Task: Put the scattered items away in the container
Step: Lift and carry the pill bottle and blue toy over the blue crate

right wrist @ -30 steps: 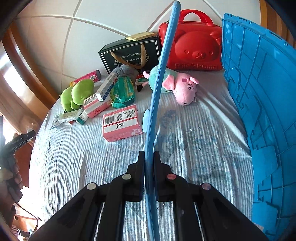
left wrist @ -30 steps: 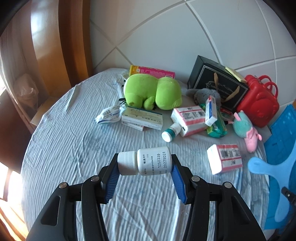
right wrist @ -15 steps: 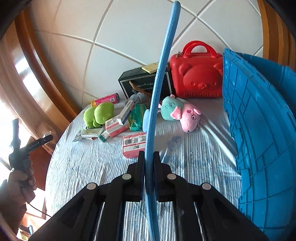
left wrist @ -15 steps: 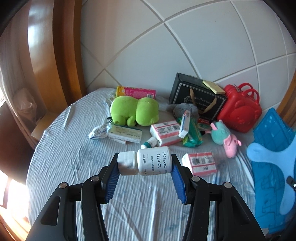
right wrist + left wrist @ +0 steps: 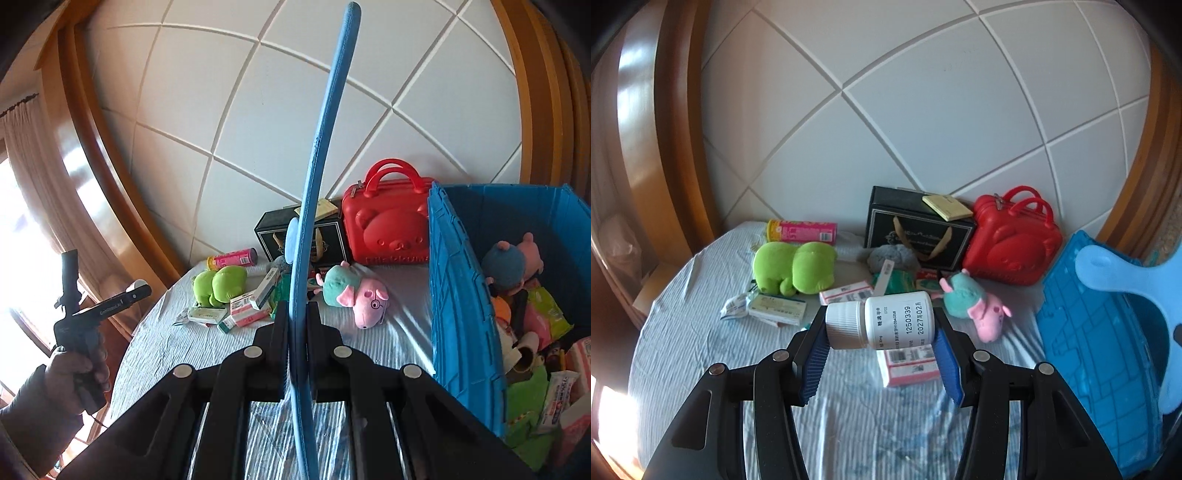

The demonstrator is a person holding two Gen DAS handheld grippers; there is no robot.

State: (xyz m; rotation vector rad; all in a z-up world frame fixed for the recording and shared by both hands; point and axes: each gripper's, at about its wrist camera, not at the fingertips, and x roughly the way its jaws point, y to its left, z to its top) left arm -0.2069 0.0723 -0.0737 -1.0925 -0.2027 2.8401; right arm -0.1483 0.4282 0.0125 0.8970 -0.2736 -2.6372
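Observation:
My left gripper [image 5: 881, 326] is shut on a white pill bottle [image 5: 897, 319], held sideways between the blue pads above the bed. My right gripper [image 5: 297, 306] is shut on a flat light-blue plastic piece [image 5: 321, 155], seen edge-on and rising up the frame; its rounded lobe [image 5: 1126, 273] shows in the left wrist view. The blue crate [image 5: 458, 295] stands at the right and holds several toys and packets. A green plush [image 5: 794, 269], a pink pig plush [image 5: 975, 306] and pink-white boxes [image 5: 908, 365] lie scattered on the striped sheet.
A black gift box [image 5: 916, 229], a red bear case [image 5: 1012, 251] and a pink tube [image 5: 801, 230] sit along the white padded headboard. A wooden frame runs down the left. A hand [image 5: 74, 365] grips the left tool's handle at the bed's left edge.
Both grippers have risen and pulled back from the bed, keeping their loads. The scattered items look smaller and lower. The crate's inside has come into the right wrist view.

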